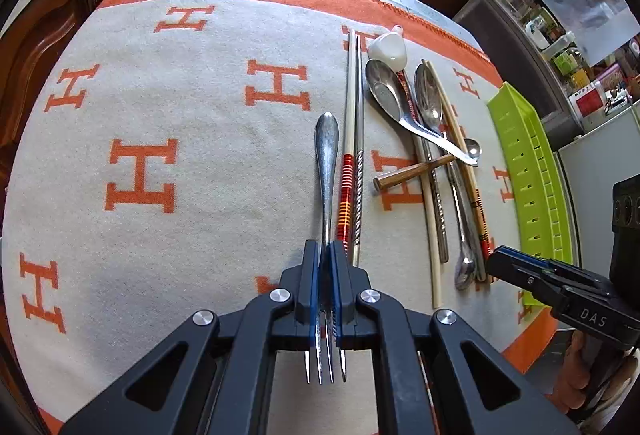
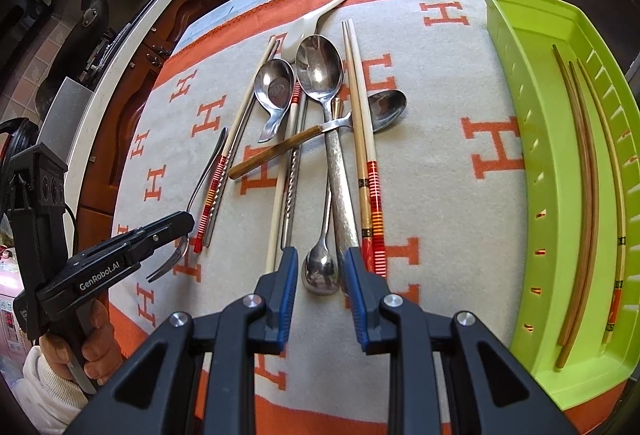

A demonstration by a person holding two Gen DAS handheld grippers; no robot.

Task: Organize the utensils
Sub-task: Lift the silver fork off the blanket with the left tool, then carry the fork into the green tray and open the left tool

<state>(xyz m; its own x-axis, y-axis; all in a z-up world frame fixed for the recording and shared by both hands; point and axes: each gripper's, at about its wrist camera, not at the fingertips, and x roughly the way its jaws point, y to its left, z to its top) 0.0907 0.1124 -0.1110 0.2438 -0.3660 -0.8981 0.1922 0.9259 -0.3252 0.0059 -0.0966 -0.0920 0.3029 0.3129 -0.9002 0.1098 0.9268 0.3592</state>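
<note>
My left gripper is shut on a steel fork; its handle points away and its tines stick back between the fingers. It also shows in the right wrist view, at the left, holding the fork. My right gripper is open and empty, just above a small steel spoon and the handle of a big hammered spoon. Spoons and chopsticks lie in a pile on the cloth. A green tray at the right holds wooden chopsticks.
The table has a grey cloth with orange H marks. A white ceramic spoon lies at the far end of the pile. A wooden-handled utensil lies across it. Dark cabinets and a cluttered counter ring the table.
</note>
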